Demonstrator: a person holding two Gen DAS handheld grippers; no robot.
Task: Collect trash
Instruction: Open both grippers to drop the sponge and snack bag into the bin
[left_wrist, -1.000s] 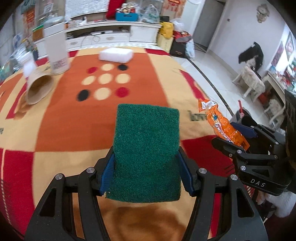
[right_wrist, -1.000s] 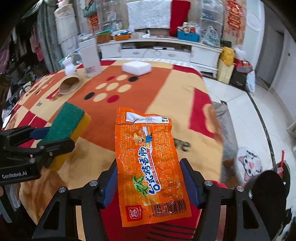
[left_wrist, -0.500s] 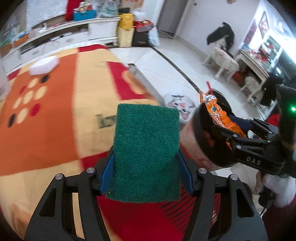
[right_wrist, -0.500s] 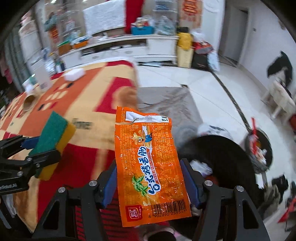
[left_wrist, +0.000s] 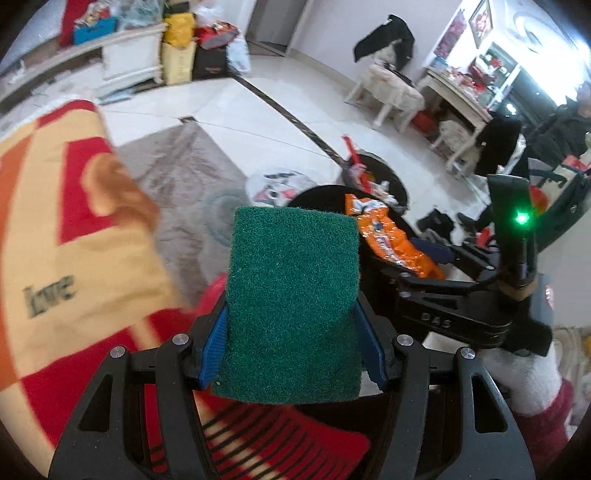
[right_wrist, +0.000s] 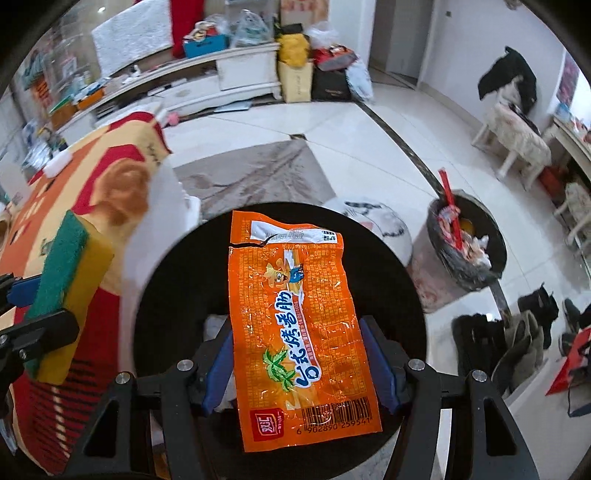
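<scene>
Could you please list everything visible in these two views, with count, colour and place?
sponge: one, green over yellow, in the left gripper.
snack wrapper: one, orange, in the right gripper, above the black bin.
black bin: one, directly below the wrapper.
grey bin: one, full, on the floor farther right.
blanket: one, orange, red and cream, left.
floor mat: one, grey, on white tiles.
left hand-held gripper: black, blue pads.
right hand-held gripper: black, blue pads.

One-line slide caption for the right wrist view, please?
Right gripper holds a crinkled orange snack wrapper above a black-lined round bin.
</scene>
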